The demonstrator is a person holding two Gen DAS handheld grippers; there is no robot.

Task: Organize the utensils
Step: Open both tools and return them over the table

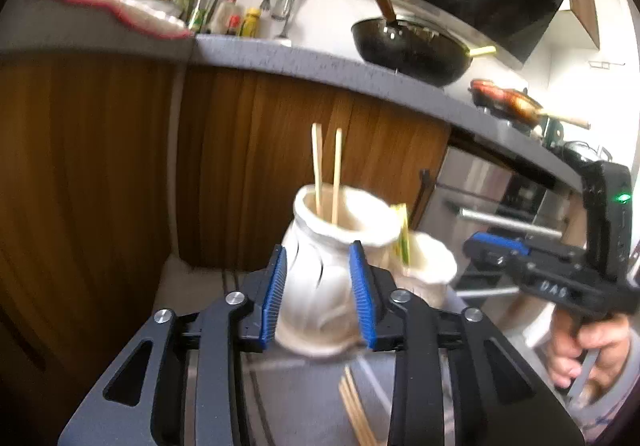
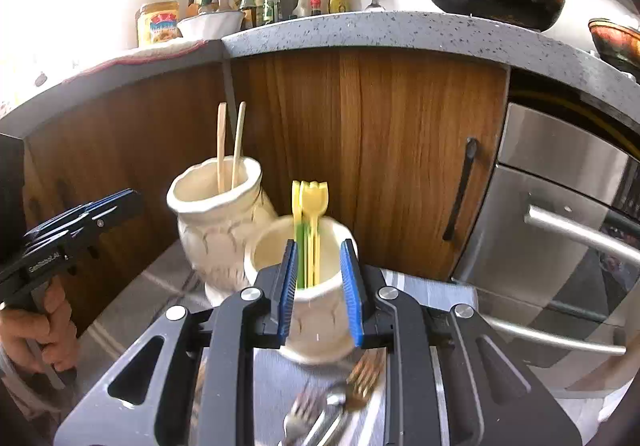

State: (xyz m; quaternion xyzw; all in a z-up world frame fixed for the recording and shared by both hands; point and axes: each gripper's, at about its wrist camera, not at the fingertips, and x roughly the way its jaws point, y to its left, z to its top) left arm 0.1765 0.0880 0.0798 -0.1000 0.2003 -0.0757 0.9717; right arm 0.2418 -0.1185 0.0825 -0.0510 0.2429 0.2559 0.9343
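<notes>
Beside wooden cabinets (image 2: 400, 149), chopsticks (image 1: 327, 173) stand upright in cream jar (image 1: 320, 286).

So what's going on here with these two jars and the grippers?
A person is sorting utensils with a handheld gripper in each hand. The left gripper is clamped on the taller cream jar, which holds two chopsticks. The right gripper grips the shorter jar holding yellow and green plastic forks. Metal forks lie loose in front.

The left gripper (image 1: 320, 288) and the right gripper (image 2: 322, 286) have matte black linkage bodies, round silver screws and blue ribbed pads (image 1: 275, 294). The right one shows a green light; bare-skinned hands (image 2: 38, 330) show below the handles.
</notes>
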